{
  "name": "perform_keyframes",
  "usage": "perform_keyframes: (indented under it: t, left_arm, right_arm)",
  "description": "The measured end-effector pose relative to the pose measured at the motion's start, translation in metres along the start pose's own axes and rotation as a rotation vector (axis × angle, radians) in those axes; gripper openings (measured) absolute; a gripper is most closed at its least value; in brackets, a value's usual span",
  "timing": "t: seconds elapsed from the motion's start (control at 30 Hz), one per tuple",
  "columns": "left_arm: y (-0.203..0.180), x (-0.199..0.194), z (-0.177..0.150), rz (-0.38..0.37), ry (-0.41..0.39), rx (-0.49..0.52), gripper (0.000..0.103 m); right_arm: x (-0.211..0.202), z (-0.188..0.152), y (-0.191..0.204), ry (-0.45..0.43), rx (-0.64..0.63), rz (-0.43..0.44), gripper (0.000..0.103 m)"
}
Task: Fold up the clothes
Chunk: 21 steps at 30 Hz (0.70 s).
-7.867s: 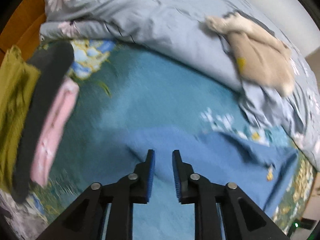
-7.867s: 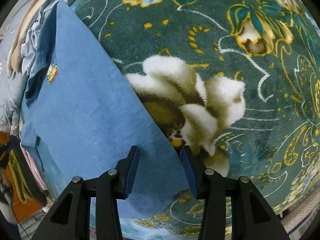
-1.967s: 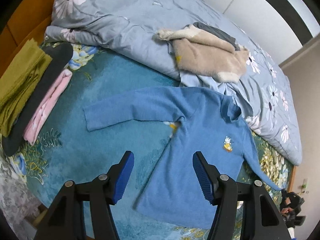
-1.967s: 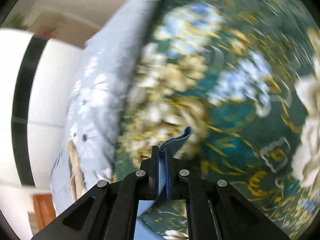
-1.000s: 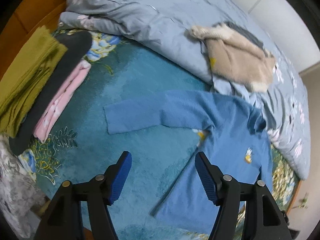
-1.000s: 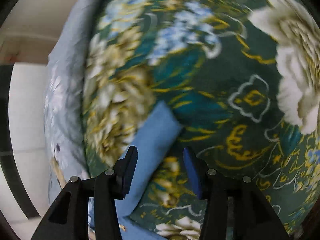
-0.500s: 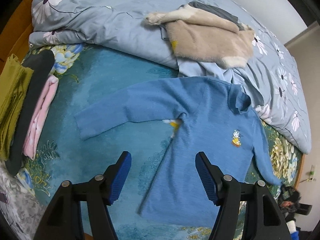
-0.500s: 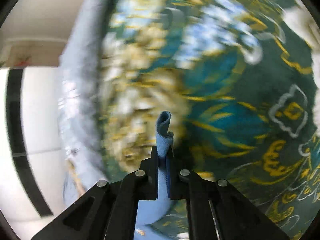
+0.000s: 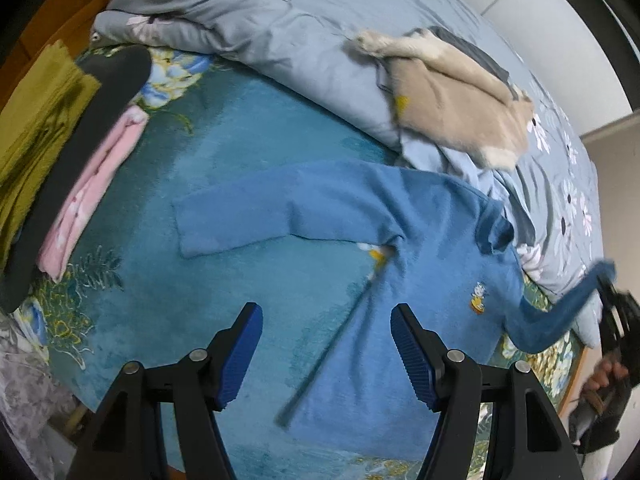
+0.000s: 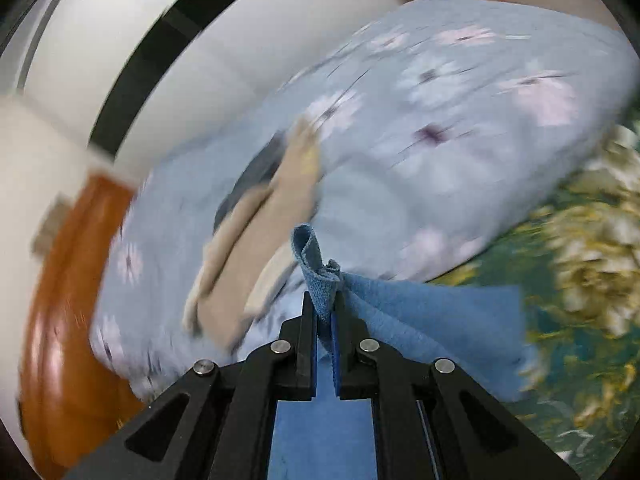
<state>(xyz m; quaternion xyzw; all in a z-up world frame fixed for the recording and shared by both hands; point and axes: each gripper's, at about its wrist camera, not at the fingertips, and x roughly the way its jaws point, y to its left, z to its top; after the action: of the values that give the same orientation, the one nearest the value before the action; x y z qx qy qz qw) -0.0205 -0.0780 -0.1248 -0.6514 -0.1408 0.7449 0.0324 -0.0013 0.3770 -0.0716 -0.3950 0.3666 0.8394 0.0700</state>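
A blue long-sleeved sweater lies front up on the teal floral blanket, one sleeve stretched out flat to the left. My left gripper is open and empty, hovering above the sweater's side seam. My right gripper is shut on the cuff of the other sleeve and holds it up off the bed; in the left wrist view this raised sleeve and the right gripper show at the far right.
A grey-blue flowered duvet is bunched along the back with a beige fluffy garment on it. Folded olive, dark and pink clothes are stacked at the left. A wooden headboard and white wall lie beyond.
My right gripper, shut on the sleeve cuff, has lifted it and swung toward the duvet and sweater body. My left gripper has stayed open, shifting slightly above the sweater.
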Motion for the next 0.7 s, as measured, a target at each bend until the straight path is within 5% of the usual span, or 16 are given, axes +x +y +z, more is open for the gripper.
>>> perform_keyframes:
  t: [0.33, 0.4, 0.5, 0.7]
  left_arm:
    - [0.070, 0.003, 0.001, 0.044, 0.010, -0.134, 0.071]
    - [0.077, 0.010, 0.001, 0.048, 0.023, -0.154, 0.071]
    - [0.075, 0.022, 0.003, 0.036, 0.043, -0.168, 0.071]
    - [0.028, 0.058, 0.015, -0.017, 0.094, -0.082, 0.071]
  right_arm:
    - [0.157, -0.111, 0.090, 0.364, -0.247, -0.099, 0.008]
    - [0.165, -0.123, 0.092, 0.408, -0.247, -0.082, 0.013]
    - [0.159, -0.128, 0.090, 0.441, -0.256, 0.000, 0.040]
    - [0.127, -0.107, 0.042, 0.404, -0.183, -0.006, 0.044]
